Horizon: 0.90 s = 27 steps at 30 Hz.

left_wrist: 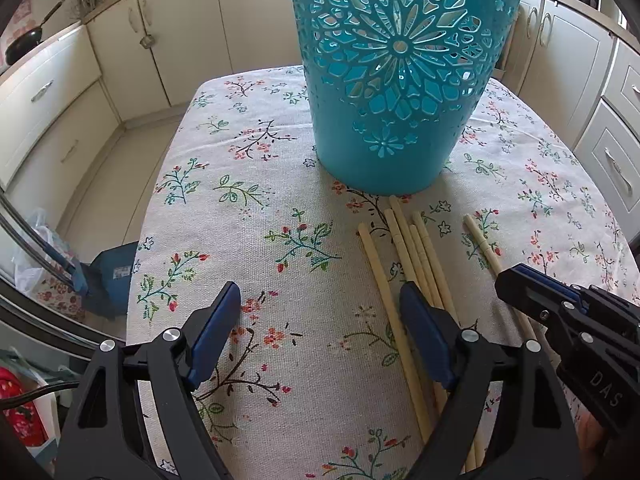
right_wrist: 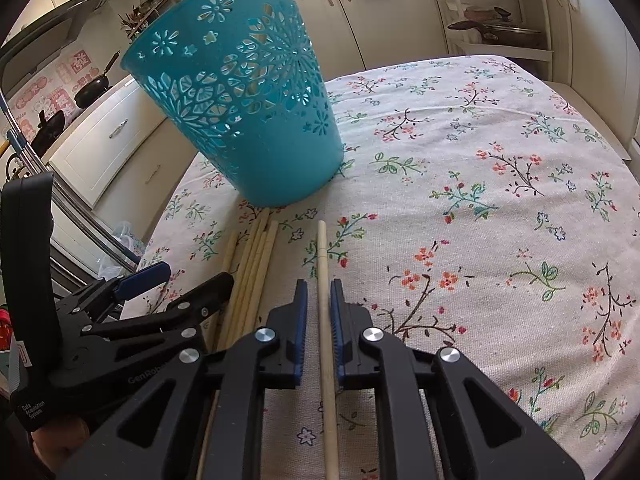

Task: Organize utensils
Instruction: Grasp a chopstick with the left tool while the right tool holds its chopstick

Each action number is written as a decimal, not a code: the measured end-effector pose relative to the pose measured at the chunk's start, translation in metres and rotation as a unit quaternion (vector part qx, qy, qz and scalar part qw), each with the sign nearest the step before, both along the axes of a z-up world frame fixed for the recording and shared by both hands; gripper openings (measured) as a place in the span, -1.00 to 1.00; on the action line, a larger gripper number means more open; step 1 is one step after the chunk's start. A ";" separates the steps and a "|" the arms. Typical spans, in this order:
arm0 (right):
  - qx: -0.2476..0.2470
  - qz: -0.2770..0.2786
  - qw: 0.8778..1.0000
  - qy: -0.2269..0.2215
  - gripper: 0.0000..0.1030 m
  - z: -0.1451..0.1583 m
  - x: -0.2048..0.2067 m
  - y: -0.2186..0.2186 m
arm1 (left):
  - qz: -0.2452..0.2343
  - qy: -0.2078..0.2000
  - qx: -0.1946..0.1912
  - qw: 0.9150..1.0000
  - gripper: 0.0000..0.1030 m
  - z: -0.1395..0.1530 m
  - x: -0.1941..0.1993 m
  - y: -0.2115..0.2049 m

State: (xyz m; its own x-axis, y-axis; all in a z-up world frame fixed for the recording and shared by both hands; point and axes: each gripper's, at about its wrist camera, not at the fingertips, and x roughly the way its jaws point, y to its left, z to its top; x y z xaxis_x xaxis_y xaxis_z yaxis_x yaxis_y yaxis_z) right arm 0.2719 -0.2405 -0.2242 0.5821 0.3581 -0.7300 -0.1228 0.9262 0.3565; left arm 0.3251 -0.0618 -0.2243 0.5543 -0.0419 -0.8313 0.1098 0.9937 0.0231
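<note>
- A tall teal plastic basket (right_wrist: 256, 120) with flower-shaped cut-outs in its wall stands upright on a table covered by a beige cloth printed with small floral sprigs (right_wrist: 500, 200)
- A bundle of pale wooden chopsticks (left_wrist: 416, 256) lies flat on the cloth just in front of the basket's base, their far ends close to it and roughly parallel to each other
- One single pale wooden chopstick (right_wrist: 325, 320) lies apart from the bundle, to its right in the right wrist view
- The right gripper (right_wrist: 319, 292), black with blue ribbed pads, has its jaws nearly together around that single chopstick; a thin gap shows on each side of the stick, so the pads do not appear to press on it
- No earlier view is at hand to compare, and the stick rests on the cloth along its visible length
- The left gripper (left_wrist: 320, 300) is spread wide over the cloth with nothing between its blue pads; one finger (left_wrist: 424, 328) overlaps the near part of the bundle in the left wrist view, but whether it touches the sticks I cannot tell
- The two grippers sit near each other, the right one at the lower right edge of the left wrist view
- Cream kitchen cabinets (left_wrist: 168, 40) surround the table, and a black frying pan (left_wrist: 24, 44) rests on the counter at far left
</note>
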 end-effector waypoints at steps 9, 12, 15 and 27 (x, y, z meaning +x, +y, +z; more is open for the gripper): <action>-0.074 0.007 0.997 -0.012 -0.38 0.006 0.001 0.013 | -0.023 -0.007 -0.001 1.000 0.21 0.001 -0.003 -0.007; -0.069 0.008 0.998 -0.012 -0.38 0.006 0.003 0.010 | -0.041 -0.011 -0.005 0.999 -0.09 0.003 -0.003 -0.013; -0.079 0.012 0.997 -0.015 -0.38 0.005 0.003 0.013 | -0.055 -0.009 -0.010 0.998 -0.52 0.004 -0.003 -0.017; -0.095 0.057 0.994 -0.017 -0.88 0.007 0.000 0.029 | -0.136 0.020 -0.029 0.990 -0.90 0.006 -0.007 -0.010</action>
